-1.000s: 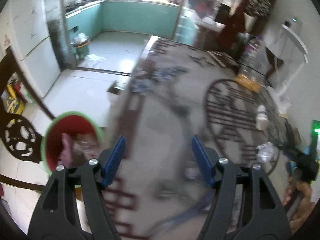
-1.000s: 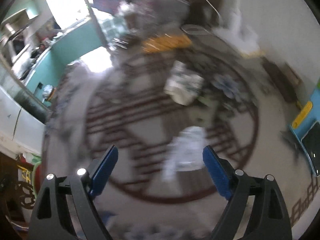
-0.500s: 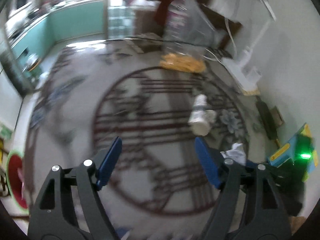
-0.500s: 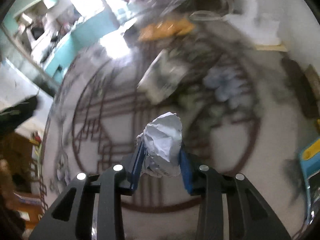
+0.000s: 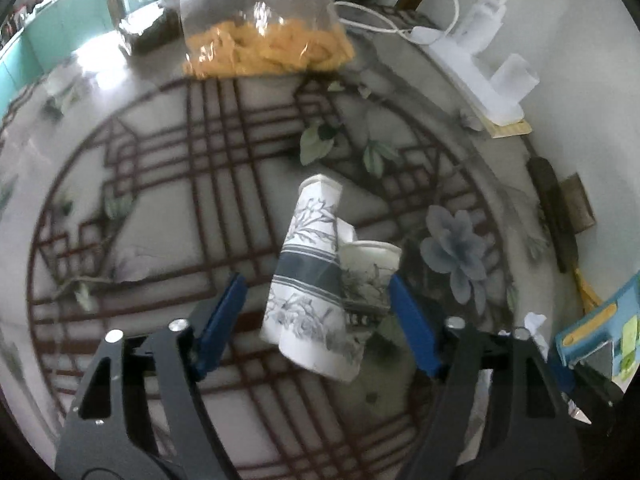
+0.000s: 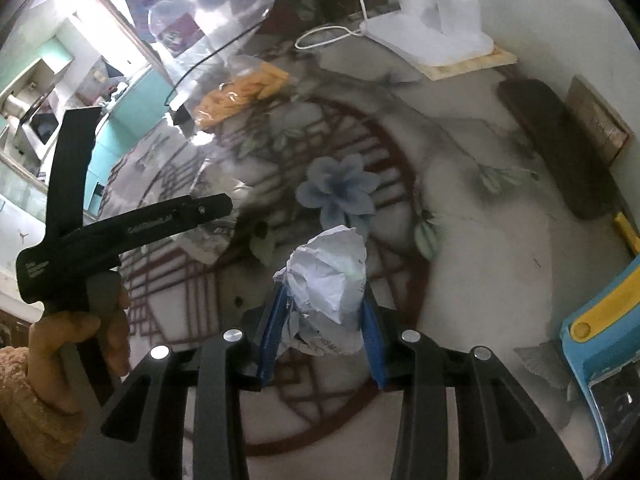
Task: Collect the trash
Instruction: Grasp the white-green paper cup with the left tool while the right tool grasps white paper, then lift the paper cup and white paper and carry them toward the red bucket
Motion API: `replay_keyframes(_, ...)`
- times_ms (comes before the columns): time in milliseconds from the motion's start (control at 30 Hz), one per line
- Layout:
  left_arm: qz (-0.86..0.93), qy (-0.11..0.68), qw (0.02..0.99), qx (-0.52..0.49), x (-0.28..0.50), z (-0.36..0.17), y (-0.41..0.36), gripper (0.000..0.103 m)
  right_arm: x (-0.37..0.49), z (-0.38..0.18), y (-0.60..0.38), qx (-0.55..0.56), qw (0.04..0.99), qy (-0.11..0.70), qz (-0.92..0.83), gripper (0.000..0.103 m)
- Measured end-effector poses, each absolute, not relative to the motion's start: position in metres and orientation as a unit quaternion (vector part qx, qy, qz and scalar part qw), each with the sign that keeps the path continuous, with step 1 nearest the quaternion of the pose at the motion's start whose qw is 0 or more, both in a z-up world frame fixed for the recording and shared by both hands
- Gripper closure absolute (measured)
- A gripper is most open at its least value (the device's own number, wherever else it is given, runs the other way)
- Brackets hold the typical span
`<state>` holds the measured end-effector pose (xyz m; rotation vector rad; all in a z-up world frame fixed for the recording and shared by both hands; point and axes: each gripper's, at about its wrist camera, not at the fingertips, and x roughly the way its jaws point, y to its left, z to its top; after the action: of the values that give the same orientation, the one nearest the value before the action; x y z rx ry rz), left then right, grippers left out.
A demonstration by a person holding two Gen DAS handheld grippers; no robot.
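Your right gripper (image 6: 322, 334) is clamped on a crumpled white paper ball (image 6: 330, 276), blue pads pressed to both its sides, the ball lifted clear of the tabletop (image 6: 500, 248). Your left gripper (image 5: 316, 322) hangs half open over two crushed paper cups (image 5: 320, 276) lying touching on the patterned glass; its jaws have just been closing, and the cups sit between the blue fingers (image 5: 222, 318) without either pad pressing them. In the right view your left hand (image 6: 76, 344) grips that tool's handle. Farther back, a clear bag of yellow snacks (image 5: 266, 46) stands at the table's far edge, with a white stand (image 5: 486, 72) by the wall.
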<state>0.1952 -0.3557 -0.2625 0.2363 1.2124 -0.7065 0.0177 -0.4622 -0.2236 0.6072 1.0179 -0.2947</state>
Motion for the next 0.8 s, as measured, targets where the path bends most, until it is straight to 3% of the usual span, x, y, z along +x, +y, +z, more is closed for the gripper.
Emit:
replay_keyframes(33,-0.322,0.559,0.756,0.11,0.196,-0.265,-0.355,0.06,0.019,-0.224,-0.462,0.286,0.819,0.478,-0.138,0.067)
replay_keyframes(233,-0.32,0.551,0.766,0.09,0.193,-0.256,-0.335,0.061,0.022,-0.216,-0.455,0.276,0.829,0.47,-0.128,0.067)
replay_keyframes(400,-0.312,0.53,0.786,0.055,0.18,-0.216,-0.296,0.061,0.027,-0.19,-0.433,0.255,0.849,0.45,-0.107,0.067)
replay_keyframes(800,-0.22,0.454,0.862,0.047,0.09,-0.135,-0.149,0.061,0.02,-0.126,-0.333,0.182,0.893,0.412,-0.017,0.067)
